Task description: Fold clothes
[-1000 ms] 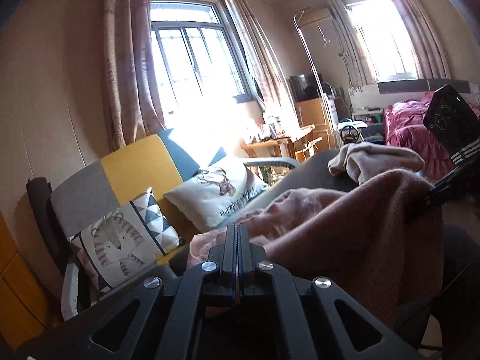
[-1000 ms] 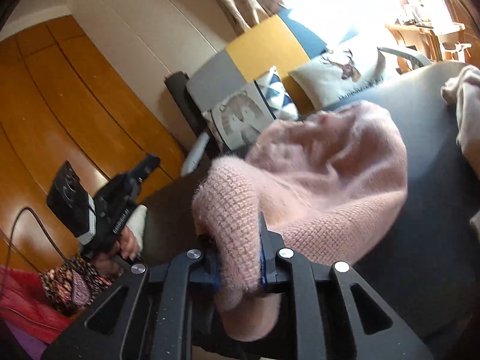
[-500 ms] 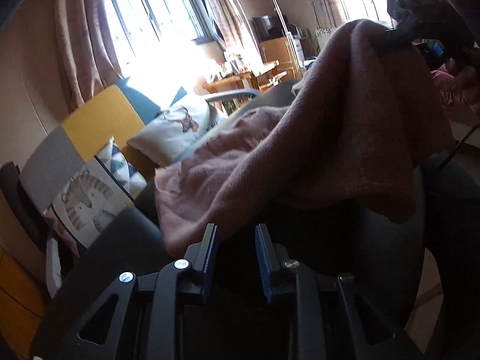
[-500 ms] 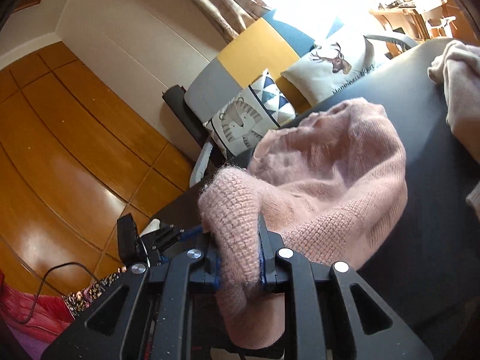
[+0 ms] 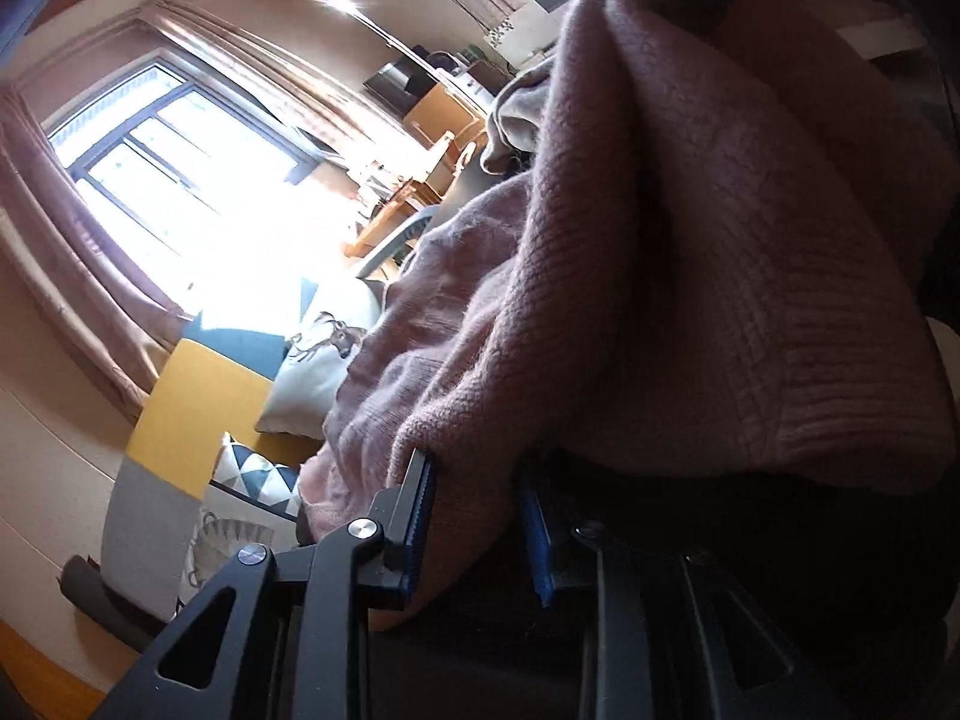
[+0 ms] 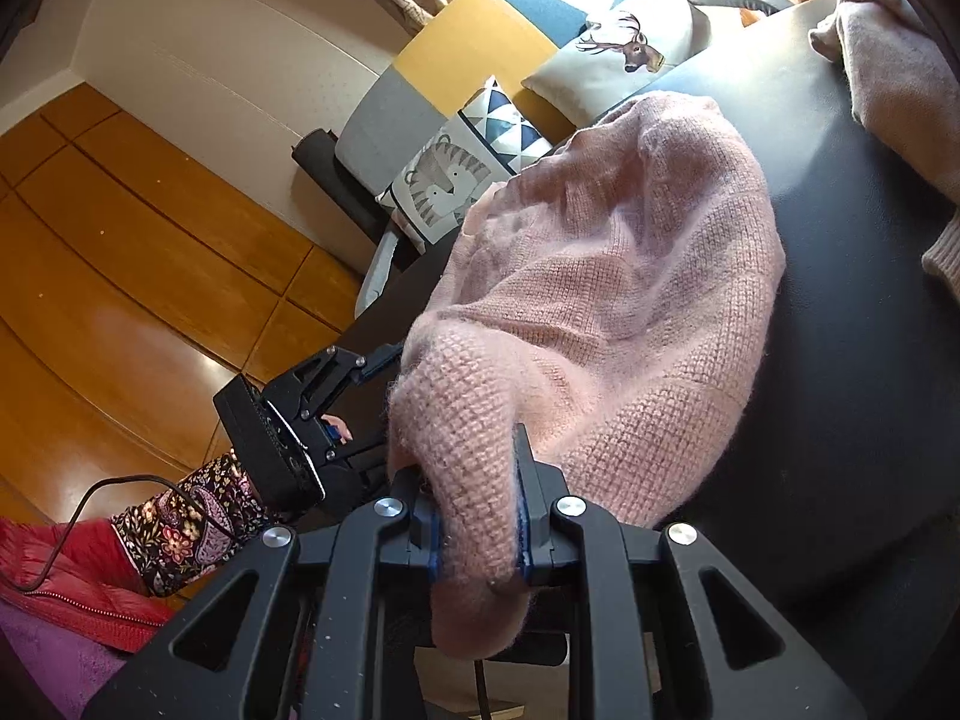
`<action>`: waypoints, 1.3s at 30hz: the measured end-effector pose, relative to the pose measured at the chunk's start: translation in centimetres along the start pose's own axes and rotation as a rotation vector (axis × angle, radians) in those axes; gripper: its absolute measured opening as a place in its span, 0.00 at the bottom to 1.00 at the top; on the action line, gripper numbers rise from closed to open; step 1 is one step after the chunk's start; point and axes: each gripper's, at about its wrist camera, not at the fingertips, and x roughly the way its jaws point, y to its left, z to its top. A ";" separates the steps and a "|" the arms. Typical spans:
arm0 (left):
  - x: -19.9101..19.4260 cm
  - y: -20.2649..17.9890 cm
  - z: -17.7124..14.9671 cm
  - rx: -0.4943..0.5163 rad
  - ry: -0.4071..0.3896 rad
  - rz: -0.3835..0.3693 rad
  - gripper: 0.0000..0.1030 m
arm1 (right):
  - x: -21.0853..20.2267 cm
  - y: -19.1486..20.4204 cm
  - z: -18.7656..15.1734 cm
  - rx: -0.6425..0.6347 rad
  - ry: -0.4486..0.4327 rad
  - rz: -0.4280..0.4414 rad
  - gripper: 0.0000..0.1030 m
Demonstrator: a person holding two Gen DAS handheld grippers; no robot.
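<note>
Pink knitted sweater (image 6: 630, 276) spread over the dark table (image 6: 840, 300), long axis from the upper centre of the right wrist view down to the lower centre, where a bunched edge ends between the pads. Right gripper (image 6: 477, 534) clenched on that bunched edge, knit bulging above and below the jaws. Left gripper (image 5: 474, 516) at lower centre of the left wrist view, jaws opening; a corner of the sweater (image 5: 660, 240) lying between the blue pads, touching the left pad, apart from the right one, so not yet pinched. Bulk of the garment rising from this gripper toward the upper right of the frame. Left gripper (image 6: 336, 408) also visible at centre left of the right wrist view, just beside the held edge. Probable next requirement: closure of the left jaws on the corner already between them, the left side being the nearer to it. Second, beige garment (image 6: 888, 60) at upper right, well apart.
</note>
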 end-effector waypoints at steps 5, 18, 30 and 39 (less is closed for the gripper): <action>1.1 -0.5 0.5 0.041 -0.016 -0.012 0.28 | 0.8 -0.8 -0.5 0.024 0.024 0.016 0.18; 5.2 0.1 2.4 -0.032 0.037 -0.025 0.03 | 1.8 -0.9 -0.8 0.015 0.037 -0.010 0.18; -3.4 7.6 5.3 -0.314 -0.155 0.055 0.03 | -0.5 5.8 3.1 -0.117 -0.118 0.063 0.17; -9.8 13.2 6.4 -0.508 -0.280 0.113 0.03 | -3.8 14.4 7.7 -0.257 -0.235 0.247 0.16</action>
